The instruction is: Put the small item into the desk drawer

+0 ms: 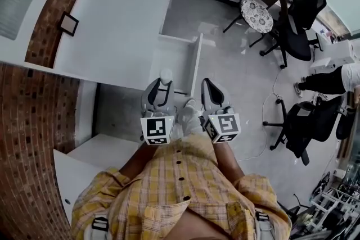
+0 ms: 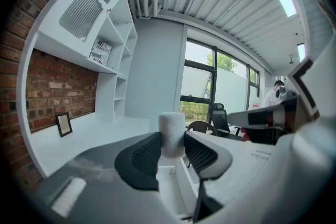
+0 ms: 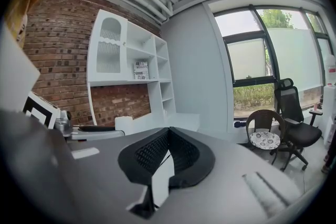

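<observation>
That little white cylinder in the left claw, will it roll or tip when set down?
Likely light: the left claw holds the white cylinder by its lower part alone. Round sides suggest it rolls if laid flat. It stands taller than wide, so it may tip in the drawer.

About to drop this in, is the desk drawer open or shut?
Open: the drawer juts out from the desk, inside showing.

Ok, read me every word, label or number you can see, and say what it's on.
No text reads clearly.
Printed item on the shelf: dark lettering, too blurred to read.
Left marker cube and right marker cube: square patterns only, no words.
Framed picture on the desk: too small to tell.
</observation>
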